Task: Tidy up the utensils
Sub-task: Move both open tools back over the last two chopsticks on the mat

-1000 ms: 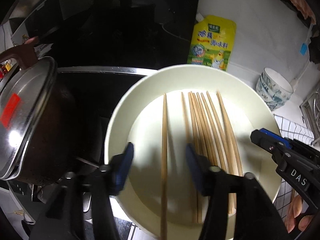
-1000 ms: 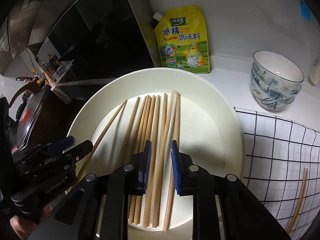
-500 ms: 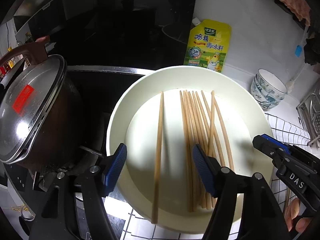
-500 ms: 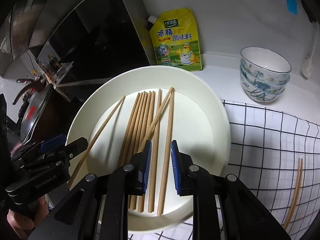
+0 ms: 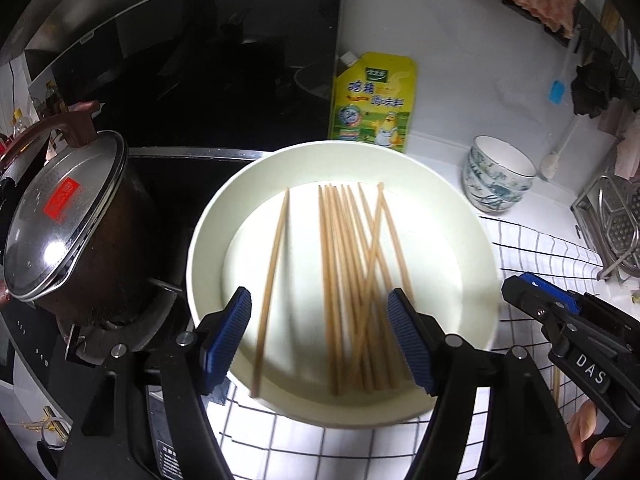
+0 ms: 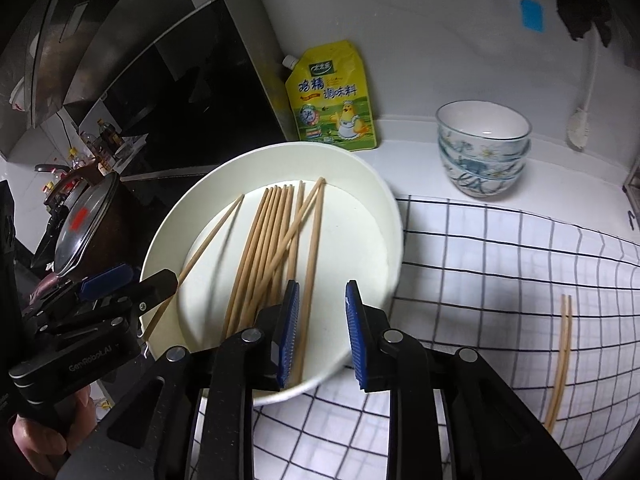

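Several wooden chopsticks [image 5: 352, 280] lie in a large white plate [image 5: 452, 216]; one [image 5: 274, 276] lies apart at the left and one crosses the bunch. My left gripper [image 5: 326, 336] is open wide above the plate's near edge, holding nothing. In the right wrist view the same chopsticks [image 6: 272, 248] lie in the plate [image 6: 360, 184]. My right gripper [image 6: 322, 332] is open and empty above the plate's near right edge. A pair of chopsticks [image 6: 560, 360] lies on the checked cloth [image 6: 500, 280] at the right.
A lidded pot [image 5: 68, 232] stands on the stove at the left. A yellow seasoning pouch [image 5: 372, 104] leans on the wall behind the plate. Stacked bowls [image 5: 498, 176] stand at the right, a metal rack [image 5: 616, 224] beyond them.
Both grippers have pulled back and up from the plate. The right gripper was shut around chopsticks and is now open; one chopstick now lies crossed over the bunch. The left gripper opened wider.
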`<state>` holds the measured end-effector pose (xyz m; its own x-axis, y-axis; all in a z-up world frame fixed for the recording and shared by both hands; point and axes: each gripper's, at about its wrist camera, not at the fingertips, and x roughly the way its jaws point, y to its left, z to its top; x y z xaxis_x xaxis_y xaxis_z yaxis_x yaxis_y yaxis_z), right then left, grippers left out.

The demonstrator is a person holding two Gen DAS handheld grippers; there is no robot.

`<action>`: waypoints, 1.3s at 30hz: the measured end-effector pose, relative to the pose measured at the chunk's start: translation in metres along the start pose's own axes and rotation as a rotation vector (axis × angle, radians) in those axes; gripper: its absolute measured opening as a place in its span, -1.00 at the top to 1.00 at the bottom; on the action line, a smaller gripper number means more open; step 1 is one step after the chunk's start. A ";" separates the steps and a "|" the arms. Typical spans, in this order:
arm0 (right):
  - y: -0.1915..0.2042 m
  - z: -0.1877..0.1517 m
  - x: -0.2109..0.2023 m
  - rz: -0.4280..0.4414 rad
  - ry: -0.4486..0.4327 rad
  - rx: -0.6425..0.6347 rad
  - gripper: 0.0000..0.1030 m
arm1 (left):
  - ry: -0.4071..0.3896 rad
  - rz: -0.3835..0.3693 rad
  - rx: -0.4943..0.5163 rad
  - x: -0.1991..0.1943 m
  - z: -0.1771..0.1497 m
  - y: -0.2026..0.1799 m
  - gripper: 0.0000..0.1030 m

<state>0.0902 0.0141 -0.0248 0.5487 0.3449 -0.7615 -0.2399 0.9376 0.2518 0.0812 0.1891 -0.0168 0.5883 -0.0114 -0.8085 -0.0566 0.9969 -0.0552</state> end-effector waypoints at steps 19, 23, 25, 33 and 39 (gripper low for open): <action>-0.083 -0.043 -0.071 -0.086 -0.030 0.081 0.29 | 0.007 -0.067 0.078 -0.019 -0.028 -0.088 -0.56; -0.099 -0.052 -0.081 -0.105 -0.033 0.103 0.23 | 0.009 -0.079 0.101 -0.022 -0.034 -0.108 -0.64; -0.116 -0.061 -0.089 -0.126 -0.033 0.128 0.22 | 0.011 -0.089 0.111 -0.022 -0.037 -0.119 -0.66; -0.159 -0.088 -0.097 -0.180 -0.003 0.193 0.20 | 0.038 -0.125 0.157 -0.017 -0.051 -0.158 -0.72; -0.185 -0.111 -0.091 -0.223 0.037 0.223 0.18 | 0.069 -0.138 0.172 -0.007 -0.065 -0.179 -0.79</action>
<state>-0.0044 -0.1961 -0.0687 0.5373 0.1315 -0.8330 0.0670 0.9780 0.1976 0.0352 0.0059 -0.0394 0.5243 -0.1478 -0.8386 0.1627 0.9841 -0.0717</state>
